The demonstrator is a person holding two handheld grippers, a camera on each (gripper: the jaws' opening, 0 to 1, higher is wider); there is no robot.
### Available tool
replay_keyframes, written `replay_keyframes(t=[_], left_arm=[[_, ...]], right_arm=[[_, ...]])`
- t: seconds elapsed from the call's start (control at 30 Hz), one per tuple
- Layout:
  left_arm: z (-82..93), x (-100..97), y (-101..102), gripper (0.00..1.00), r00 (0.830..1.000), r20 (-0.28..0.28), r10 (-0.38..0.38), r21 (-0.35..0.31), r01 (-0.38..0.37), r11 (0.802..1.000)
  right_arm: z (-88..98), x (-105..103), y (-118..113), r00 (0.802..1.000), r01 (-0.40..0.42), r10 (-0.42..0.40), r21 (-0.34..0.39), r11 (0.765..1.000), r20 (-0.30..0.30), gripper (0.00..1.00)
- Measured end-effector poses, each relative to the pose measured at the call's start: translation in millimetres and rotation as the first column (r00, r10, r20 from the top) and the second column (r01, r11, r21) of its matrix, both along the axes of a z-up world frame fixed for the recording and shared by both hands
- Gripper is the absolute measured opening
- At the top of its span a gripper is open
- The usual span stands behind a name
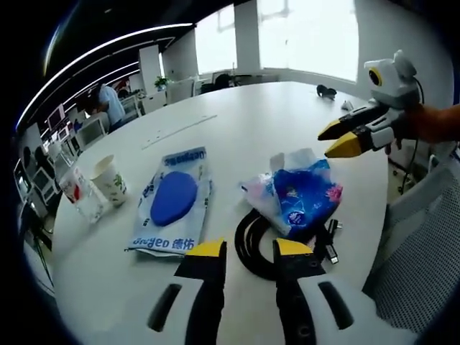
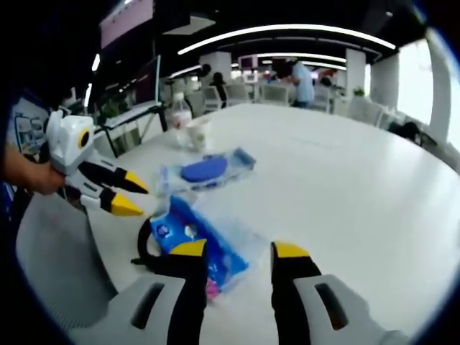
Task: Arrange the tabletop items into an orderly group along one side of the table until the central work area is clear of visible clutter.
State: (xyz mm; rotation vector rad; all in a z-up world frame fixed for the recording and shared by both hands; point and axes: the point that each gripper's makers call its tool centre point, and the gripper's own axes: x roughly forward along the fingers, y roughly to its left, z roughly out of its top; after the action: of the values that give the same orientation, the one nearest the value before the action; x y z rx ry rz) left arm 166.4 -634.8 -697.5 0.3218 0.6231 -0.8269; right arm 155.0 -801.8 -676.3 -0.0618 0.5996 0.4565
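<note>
Crinkly blue plastic is the trouble spot: the blue tissue pack (image 1: 302, 195) lies partly over a coiled black cable (image 1: 253, 248), so in my judgement a grip on the pack could snag the coil and drag it along, or the loose film could slip out of the jaws and leave the pack mid-table. In the left gripper view the left gripper (image 1: 249, 251) stands at 6 o'clock with its yellow-tipped jaws apart and nothing between them, the cable just beyond their tips; the right gripper (image 1: 343, 137) comes in at 2 o'clock, jaws parted and empty, above the white table (image 1: 237, 122). A flat packet with a blue disc (image 1: 174, 200) lies at 9 o'clock of the tissue pack, and a paper cup (image 1: 110, 180) and a clear bottle (image 1: 81, 192) stand further out toward the table edge; a careless sweep there could tip the cup. The left gripper view alone gives the cable's plug ends (image 1: 330, 241) and a small dark object (image 1: 325, 91) far off at 1 o'clock. The right gripper view adds the wide bare stretch of table at 3 o'clock and shows that the cable sits close to the near edge by a grey chair (image 2: 61, 266), where a shove could send it off.
</note>
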Motion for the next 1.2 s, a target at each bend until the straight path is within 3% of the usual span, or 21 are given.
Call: replay_keyframes(t=[0.3, 0.53, 0.83, 1.07, 1.2], left_arm=[[-1.2, 2.0, 10.4, 0.3, 0.999, 0.004, 0.036, 0.01, -0.036, 0.999], [-0.7, 5.4, 14.0, 0.38, 0.998, 0.029, 0.051, 0.013, -0.052, 0.999], [-2.2, 15.1, 27.0, 0.65, 0.992, 0.039, 0.118, 0.001, -0.118, 0.993], [-1.0, 29.0, 38.4, 0.91, 0.97, -0.004, 0.241, -0.07, -0.241, 0.968], [0.4, 35.0, 45.2, 0.94, 0.958, -0.022, 0.285, -0.085, -0.285, 0.955]], right_arm=[[8.9, 9.1, 4.4, 0.999, -0.018, 0.017, 0.017, 1.0, 0.034, 0.37], [12.1, 17.1, 8.3, 0.995, -0.062, 0.064, -0.019, 0.998, 0.075, 0.46], [15.0, 35.5, 11.6, 0.991, -0.085, 0.087, -0.023, 0.996, 0.105, 0.65], [18.5, 45.8, 17.0, 0.989, -0.101, 0.102, -0.007, 0.995, 0.111, 0.76], [19.7, 53.8, 21.5, 0.986, -0.121, 0.121, -0.003, 0.993, 0.118, 0.83]])
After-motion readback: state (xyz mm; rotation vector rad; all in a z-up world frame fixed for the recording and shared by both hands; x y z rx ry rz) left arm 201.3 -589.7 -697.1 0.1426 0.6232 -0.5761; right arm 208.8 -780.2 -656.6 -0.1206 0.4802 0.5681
